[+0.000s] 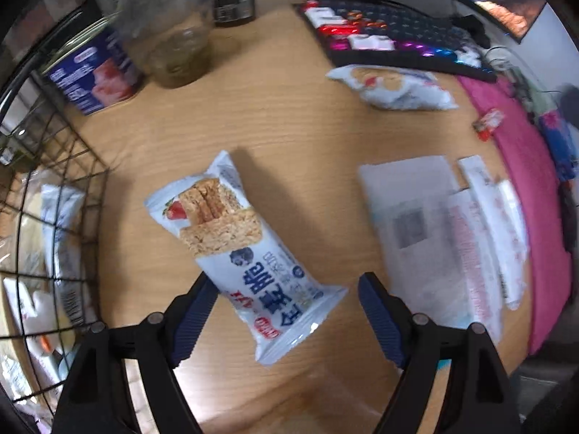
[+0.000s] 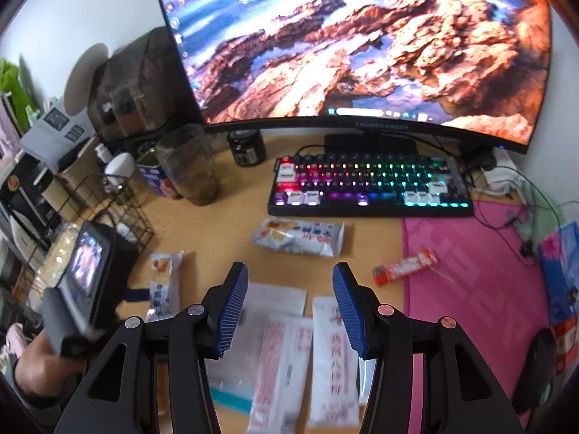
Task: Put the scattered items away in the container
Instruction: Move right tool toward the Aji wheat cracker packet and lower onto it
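A white snack packet [image 1: 239,253] printed with a cereal bar and a strawberry lies flat on the wooden desk. My left gripper [image 1: 286,289] points down over its near end, open, with a finger on each side; the left pad [image 1: 197,311] is close to the wrapper's edge. The same packet [image 2: 164,282] shows in the right wrist view. A black wire basket [image 1: 72,188] with several packets in it stands to the left. My right gripper [image 2: 289,289] hangs open and empty above white sachets with red print [image 2: 336,354]. A second snack packet [image 2: 300,237] lies before the keyboard.
A small red packet [image 2: 405,266] lies at the edge of the pink mat [image 2: 470,271]. The lit keyboard [image 2: 369,188] and the monitor [image 2: 362,43] fill the back. A glass jar [image 1: 173,47], a blue tin [image 1: 94,79] and a black jar [image 1: 233,0] stand near the basket.
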{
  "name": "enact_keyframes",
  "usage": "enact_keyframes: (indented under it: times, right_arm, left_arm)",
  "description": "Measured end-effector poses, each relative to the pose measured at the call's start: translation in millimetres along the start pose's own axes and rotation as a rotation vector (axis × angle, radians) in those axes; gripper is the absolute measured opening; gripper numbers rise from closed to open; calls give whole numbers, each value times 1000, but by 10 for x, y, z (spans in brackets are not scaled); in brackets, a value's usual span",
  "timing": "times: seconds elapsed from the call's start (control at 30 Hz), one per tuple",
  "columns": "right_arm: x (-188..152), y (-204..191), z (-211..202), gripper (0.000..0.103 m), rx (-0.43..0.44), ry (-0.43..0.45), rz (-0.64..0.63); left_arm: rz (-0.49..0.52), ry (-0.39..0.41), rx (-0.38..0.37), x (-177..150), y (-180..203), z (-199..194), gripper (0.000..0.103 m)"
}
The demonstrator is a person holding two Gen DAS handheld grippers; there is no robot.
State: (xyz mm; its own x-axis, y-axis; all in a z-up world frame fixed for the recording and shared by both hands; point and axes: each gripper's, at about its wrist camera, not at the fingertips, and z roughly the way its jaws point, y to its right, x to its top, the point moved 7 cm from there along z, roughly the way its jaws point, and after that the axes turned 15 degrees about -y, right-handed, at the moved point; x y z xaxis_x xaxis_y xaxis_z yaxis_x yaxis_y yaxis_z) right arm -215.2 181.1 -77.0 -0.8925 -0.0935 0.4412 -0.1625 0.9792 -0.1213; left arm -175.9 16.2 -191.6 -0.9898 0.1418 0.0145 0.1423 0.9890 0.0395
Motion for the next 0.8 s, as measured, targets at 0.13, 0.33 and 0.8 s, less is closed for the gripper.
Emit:
enact_keyframes:
  times: [0.13, 0.33, 0.8]
  right_arm:
    - [183, 15, 342, 50, 5, -50, -17]
    - [368, -1, 736, 50, 1, -98, -63]
    - [729, -34, 1261, 50, -24, -120, -92]
  left_arm:
    - [-39, 46, -1, -21, -176, -270, 82]
    - [-47, 20, 14, -70, -306, -323, 82]
    - [-29, -16, -5, -22, -379, -150, 82]
